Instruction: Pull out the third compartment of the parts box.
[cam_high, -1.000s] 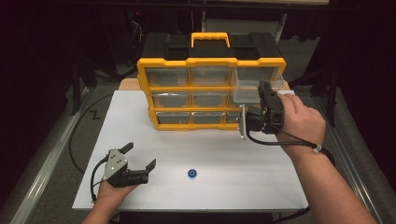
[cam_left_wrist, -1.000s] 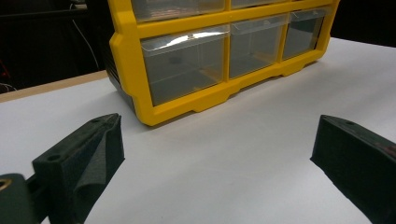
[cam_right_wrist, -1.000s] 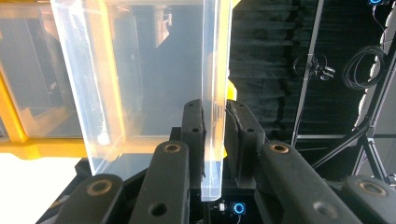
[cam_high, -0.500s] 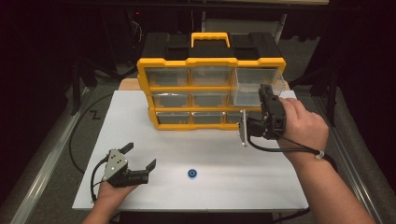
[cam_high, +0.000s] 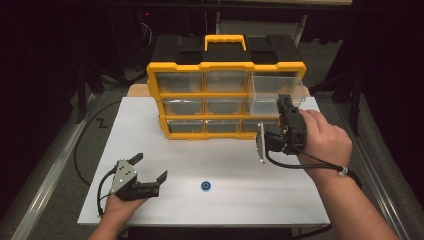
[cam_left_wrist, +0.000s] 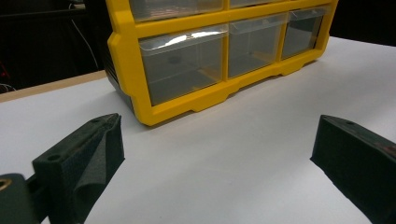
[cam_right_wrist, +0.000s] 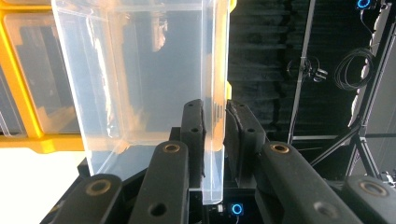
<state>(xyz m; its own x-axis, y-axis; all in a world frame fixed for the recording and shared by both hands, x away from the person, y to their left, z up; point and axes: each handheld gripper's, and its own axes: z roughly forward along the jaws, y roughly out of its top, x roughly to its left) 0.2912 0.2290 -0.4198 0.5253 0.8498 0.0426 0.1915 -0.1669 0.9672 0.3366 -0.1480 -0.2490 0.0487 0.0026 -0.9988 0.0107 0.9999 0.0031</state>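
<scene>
Change: since the earlier frames, the right gripper (cam_high: 277, 117) had slid a short way down and outward from the cabinet, and the clear drawer (cam_high: 267, 106) came out a little further with it; the left gripper (cam_high: 150, 172) had kept its place.
Right gripper: its jaws were pinched narrow on the drawer's front wall (cam_right_wrist: 212, 93), one pad on each face of the clear plastic.
Left gripper: it rested low on the white sheet (cam_high: 225, 205), jaws spread wide with nothing between them, pointing toward the cabinet's lower left corner.
Drawer: it was the middle-row drawer at the cabinet's right end, partly pulled out; whether anything lay inside could not be told.
Cabinet: one yellow cabinet (cam_high: 202, 95) with a black top and a yellow handle stood at the sheet's far edge.
Drawers counted: nine in all, three rows of three.
Small part: one blue ring (cam_high: 205, 186) lay on the sheet near the front, between the two hands and well apart from the cabinet.
</scene>
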